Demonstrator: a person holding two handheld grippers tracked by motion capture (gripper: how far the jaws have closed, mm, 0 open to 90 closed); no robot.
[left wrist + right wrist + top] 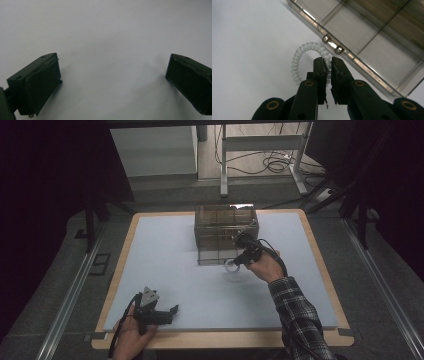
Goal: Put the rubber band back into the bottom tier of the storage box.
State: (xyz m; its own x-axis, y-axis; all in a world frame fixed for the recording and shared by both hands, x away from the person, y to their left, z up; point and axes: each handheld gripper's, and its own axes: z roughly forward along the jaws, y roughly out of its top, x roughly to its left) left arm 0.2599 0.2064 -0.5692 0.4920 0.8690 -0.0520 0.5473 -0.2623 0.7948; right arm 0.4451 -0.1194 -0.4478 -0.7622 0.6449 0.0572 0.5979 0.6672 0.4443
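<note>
The right gripper (327, 65) is clenched on a coiled hair tie (305, 53), which hangs just before a clear box (372, 32). The left gripper (112, 82) rests released over the bench (200, 285).

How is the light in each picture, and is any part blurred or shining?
High view: dim, dark surroundings. Left gripper view: soft shadows under the open left gripper, jaws slightly blurred. Right gripper view: glare on the clear box rim; coil hair tie sharp.

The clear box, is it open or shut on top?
Open: the clear box shows bare compartments with no lid in the right gripper view.
</note>
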